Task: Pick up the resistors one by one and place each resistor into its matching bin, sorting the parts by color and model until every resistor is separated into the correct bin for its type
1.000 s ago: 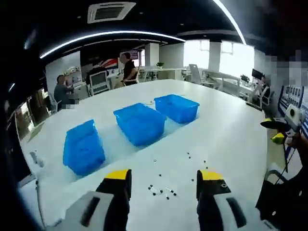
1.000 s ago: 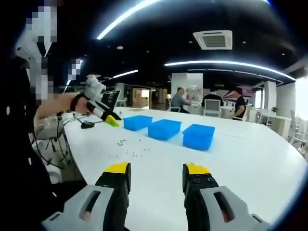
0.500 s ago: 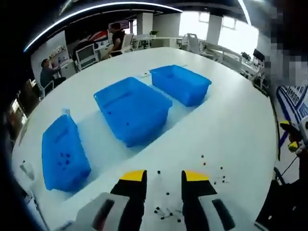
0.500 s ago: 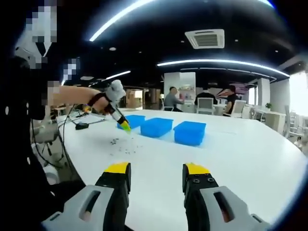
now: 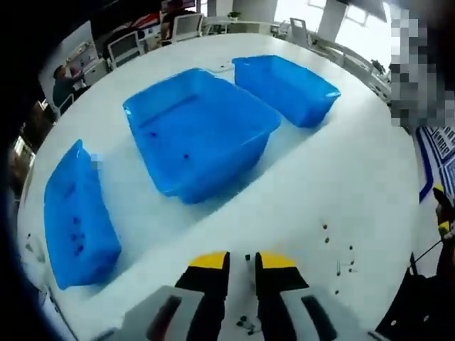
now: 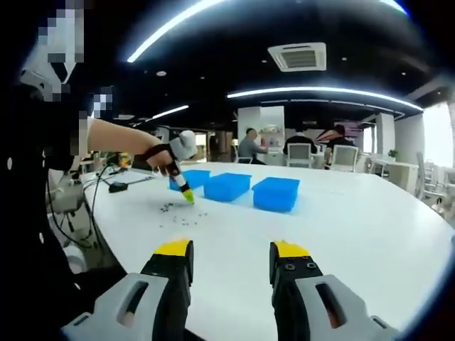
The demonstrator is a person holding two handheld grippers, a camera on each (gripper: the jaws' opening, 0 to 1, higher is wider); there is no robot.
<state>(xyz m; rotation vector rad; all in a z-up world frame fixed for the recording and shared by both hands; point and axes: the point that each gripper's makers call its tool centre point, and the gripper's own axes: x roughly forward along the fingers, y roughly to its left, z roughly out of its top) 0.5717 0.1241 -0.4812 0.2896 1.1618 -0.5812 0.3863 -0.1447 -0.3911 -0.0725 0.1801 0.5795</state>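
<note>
On a broad white surface [image 5: 341, 170] three translucent blue plastic bins are set in a row, seen from above in the left gripper view. Small dark specks, taken to be sorted resistors, are seen in the near bin [image 5: 75, 220] and in the large middle bin [image 5: 195, 131]; the far bin [image 5: 288, 85] cannot be read for contents. A scatter of tiny dark resistors [image 5: 338, 259] is still spread loose on the surface, near the claws and well apart from the bins, so the sorting is judged to be only partly done, with many parts left.

The left claw [image 5: 242, 261], yellow-tipped, is lowered over the loose parts with its jaws drawn nearly together, a narrow gap left between them; a thin pale object is seen in that gap, but whether a resistor is gripped cannot be told. In the right gripper view that same claw [image 6: 188, 198] is seen pointed down at the scatter.

The right claw [image 6: 230, 257], also yellow-tipped, is held wide apart and empty, above bare surface, well away from the parts.

No brand, label or readable writing is made out on the bins or claws.
</note>
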